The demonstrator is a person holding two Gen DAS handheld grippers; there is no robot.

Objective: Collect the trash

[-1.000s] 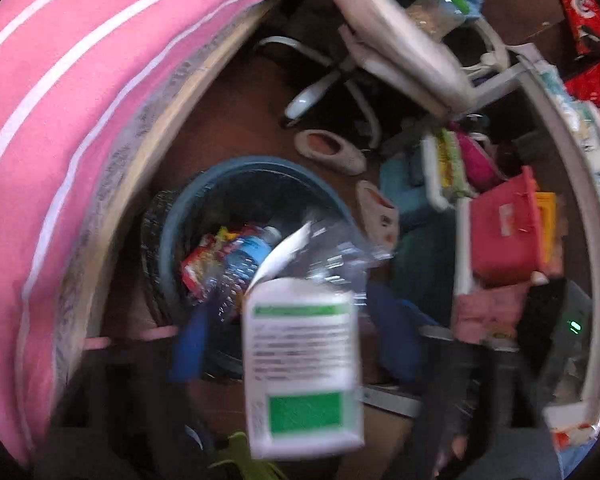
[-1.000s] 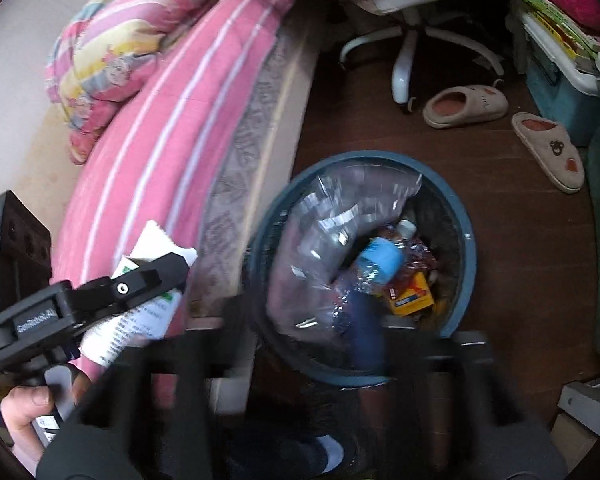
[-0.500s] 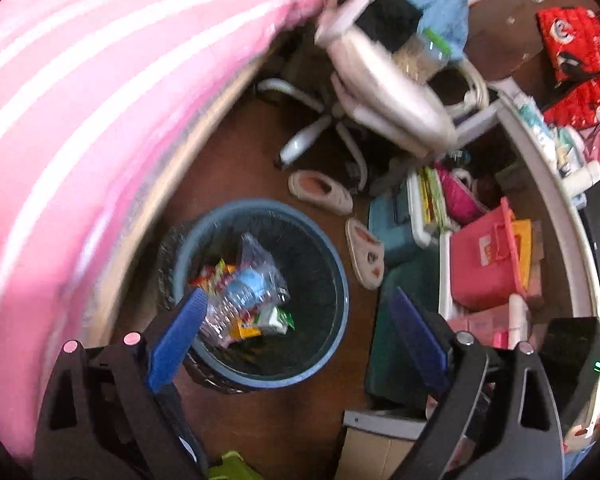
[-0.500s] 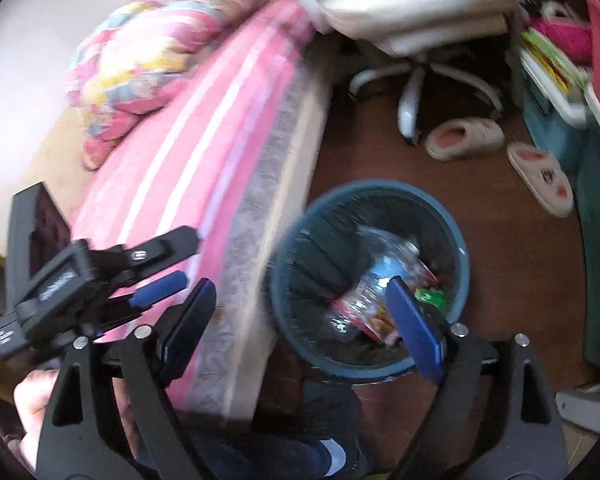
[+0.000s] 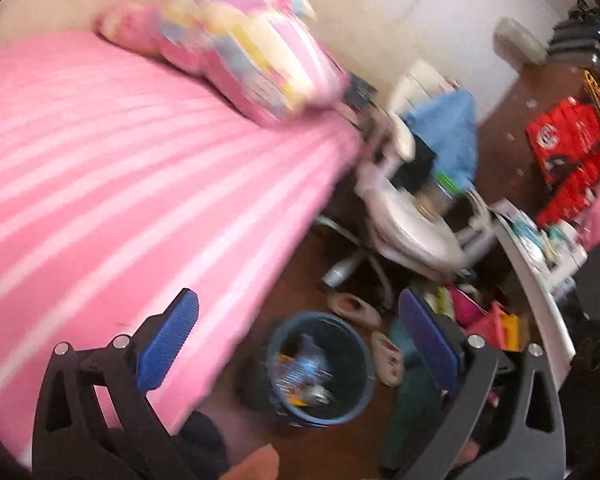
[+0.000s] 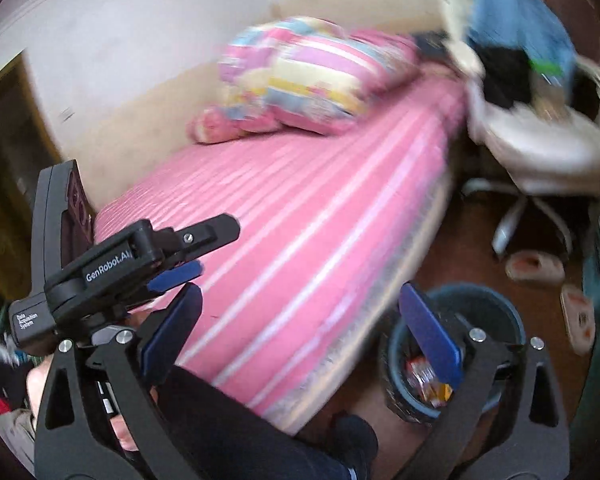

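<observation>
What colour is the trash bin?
Blue round trash bin, clearest in the left wrist view.

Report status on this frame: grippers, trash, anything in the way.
Left gripper open, empty. Right gripper open, empty. Trash in the blue bin beside the pink bed. Slippers near the bin; nothing blocking it.

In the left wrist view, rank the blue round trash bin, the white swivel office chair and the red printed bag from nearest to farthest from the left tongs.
1. Blue round trash bin: on the floor between the open left tongs, by the bed edge.
2. White swivel office chair: beyond the bin, at the bed's end.
3. Red printed bag: far right, past the chair.
</observation>
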